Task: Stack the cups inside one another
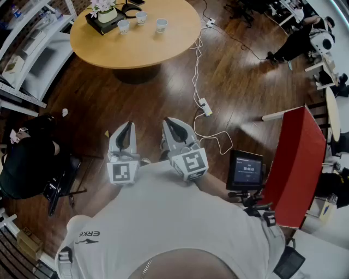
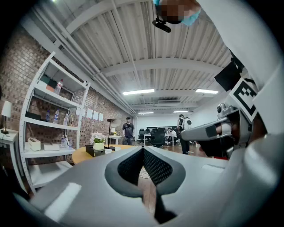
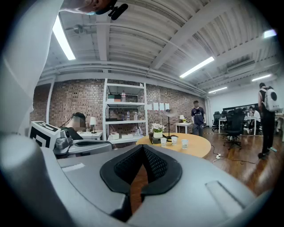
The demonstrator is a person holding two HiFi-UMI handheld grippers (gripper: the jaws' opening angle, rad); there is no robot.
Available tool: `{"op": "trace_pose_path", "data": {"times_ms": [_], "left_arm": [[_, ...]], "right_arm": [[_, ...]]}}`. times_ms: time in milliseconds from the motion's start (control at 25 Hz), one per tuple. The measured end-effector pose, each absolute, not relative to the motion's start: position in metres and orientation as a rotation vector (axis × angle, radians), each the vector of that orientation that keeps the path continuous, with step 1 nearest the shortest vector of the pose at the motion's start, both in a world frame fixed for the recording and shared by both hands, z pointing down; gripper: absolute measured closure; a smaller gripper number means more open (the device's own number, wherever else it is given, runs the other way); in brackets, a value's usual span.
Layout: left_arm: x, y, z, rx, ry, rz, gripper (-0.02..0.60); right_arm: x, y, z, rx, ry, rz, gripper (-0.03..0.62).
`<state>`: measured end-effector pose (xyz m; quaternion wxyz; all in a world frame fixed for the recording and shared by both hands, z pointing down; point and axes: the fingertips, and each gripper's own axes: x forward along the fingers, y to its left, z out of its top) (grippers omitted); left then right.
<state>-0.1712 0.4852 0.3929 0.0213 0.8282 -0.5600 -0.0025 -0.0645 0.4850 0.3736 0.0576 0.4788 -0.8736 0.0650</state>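
Left tongs [image 1: 128,125], right tongs [image 1: 167,120] closed; cups [image 1: 141,17] stand upright, mouths up.

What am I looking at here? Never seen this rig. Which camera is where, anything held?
No robot arm: a person holds a two-jaw gripper in each hand. The top-down picture is from a camera on the person's head; the left gripper and right gripper show near the chest, pointing toward a round wooden table. The other two pictures come from a camera riding on each gripper, looking along its jaws. Both pairs of jaws are closed with nothing between them. On the table stand three separate cups and a potted flower. Nothing is stacked yet.
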Motion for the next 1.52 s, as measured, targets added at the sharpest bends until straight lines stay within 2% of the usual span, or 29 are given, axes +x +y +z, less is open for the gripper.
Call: {"op": "trace_pose_path", "data": {"times_ms": [360,1000,1520], "left_arm": [[-0.157,0.408,0.396,2.546,-1.79,0.051,0.58],[-0.078,0.253,0.384,2.492,-1.871,0.135,0.58],[-0.099,0.169,0.403,2.486,-1.842,0.159,0.58]], "right_arm": [[-0.048,0.402,0.377,1.42,-2.695,0.21,0.58],[0.032,0.239,0.379,1.341,-2.742,0.258,0.58],[0.012,0.16,0.389,1.348,-2.724,0.278,0.58]]}}
